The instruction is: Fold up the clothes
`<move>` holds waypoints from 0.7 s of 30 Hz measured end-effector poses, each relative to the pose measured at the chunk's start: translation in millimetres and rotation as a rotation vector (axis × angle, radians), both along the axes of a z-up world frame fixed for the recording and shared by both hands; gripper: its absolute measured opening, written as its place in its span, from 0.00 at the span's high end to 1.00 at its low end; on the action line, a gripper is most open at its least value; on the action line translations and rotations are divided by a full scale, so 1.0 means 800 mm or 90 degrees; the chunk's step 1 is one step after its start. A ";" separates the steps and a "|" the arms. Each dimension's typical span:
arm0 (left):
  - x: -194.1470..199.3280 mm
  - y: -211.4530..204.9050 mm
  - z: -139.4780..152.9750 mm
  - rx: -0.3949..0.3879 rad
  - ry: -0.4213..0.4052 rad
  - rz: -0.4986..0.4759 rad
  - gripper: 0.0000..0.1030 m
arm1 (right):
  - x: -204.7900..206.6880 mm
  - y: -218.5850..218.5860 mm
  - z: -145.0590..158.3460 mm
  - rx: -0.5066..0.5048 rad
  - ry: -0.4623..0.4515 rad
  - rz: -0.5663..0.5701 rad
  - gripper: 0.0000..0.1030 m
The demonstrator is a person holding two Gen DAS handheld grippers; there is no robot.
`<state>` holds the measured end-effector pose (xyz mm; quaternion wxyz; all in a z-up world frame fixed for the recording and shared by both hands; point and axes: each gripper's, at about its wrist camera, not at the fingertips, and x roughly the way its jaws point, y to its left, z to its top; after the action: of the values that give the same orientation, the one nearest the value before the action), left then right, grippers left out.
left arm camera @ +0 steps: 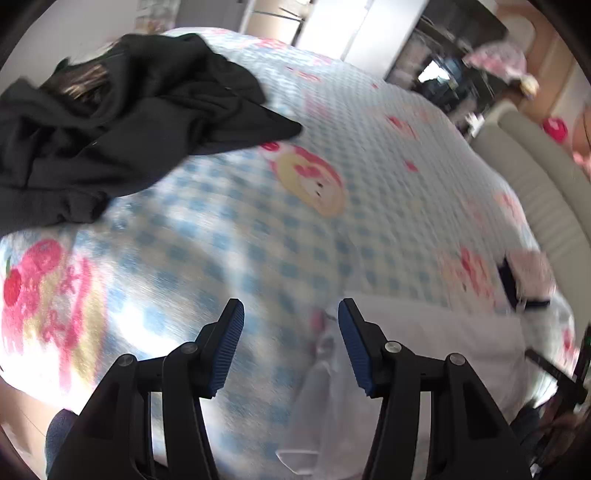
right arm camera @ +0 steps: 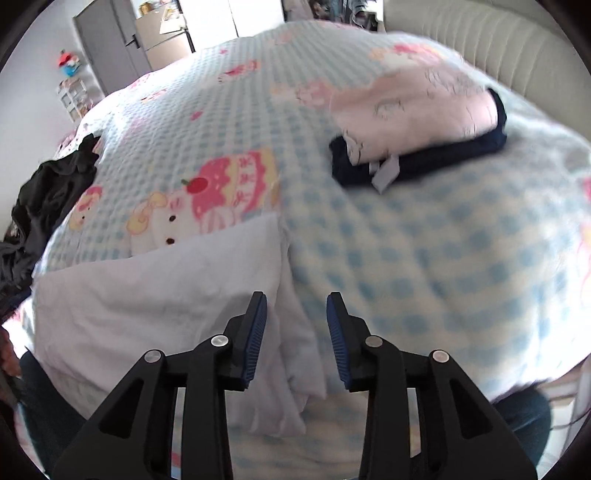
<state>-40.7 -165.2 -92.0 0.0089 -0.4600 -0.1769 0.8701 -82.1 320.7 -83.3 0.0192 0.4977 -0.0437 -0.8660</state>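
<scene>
A white garment (right arm camera: 166,295) lies folded flat on the blue-checked blanket (right arm camera: 406,258) near the bed's front edge. My right gripper (right arm camera: 296,295) hovers open over the garment's right edge, and its pads do not press the cloth. In the left wrist view the same white garment (left arm camera: 424,339) lies under and to the right of my left gripper (left arm camera: 291,302). That gripper stands open over the blanket (left arm camera: 258,221) with nothing between its pads. A crumpled pile of black clothes (left arm camera: 110,122) sits at the far left. A folded pink piece on a navy one (right arm camera: 413,110) rests far right.
A cream padded headboard (right arm camera: 480,33) runs along the bed's right side. A grey door (right arm camera: 107,40) and a small shelf stand beyond the far end. A person's jeans-clad legs (right arm camera: 524,417) press against the bed's near edge.
</scene>
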 end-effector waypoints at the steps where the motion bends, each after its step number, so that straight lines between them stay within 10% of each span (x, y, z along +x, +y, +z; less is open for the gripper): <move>1: 0.002 0.008 -0.004 0.025 -0.015 -0.017 0.47 | -0.007 -0.001 -0.007 0.000 -0.017 0.007 0.67; 4: 0.018 0.009 -0.012 0.105 -0.032 -0.012 0.47 | -0.007 0.006 -0.025 -0.013 -0.058 -0.034 0.67; 8: 0.029 0.022 -0.028 0.000 -0.065 -0.003 0.47 | 0.010 0.012 -0.023 -0.023 -0.052 -0.065 0.67; 14: 0.039 0.026 0.002 -0.006 -0.024 0.008 0.46 | 0.025 0.029 -0.028 0.064 -0.063 -0.089 0.68; 21: 0.056 0.079 -0.003 0.097 -0.002 -0.117 0.46 | 0.048 0.043 -0.010 -0.134 -0.037 -0.064 0.65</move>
<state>3.9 -101.7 -94.3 0.1235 -0.4737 -0.1996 0.8488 -43.9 355.0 -91.6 0.0268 0.5151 -0.1597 -0.8417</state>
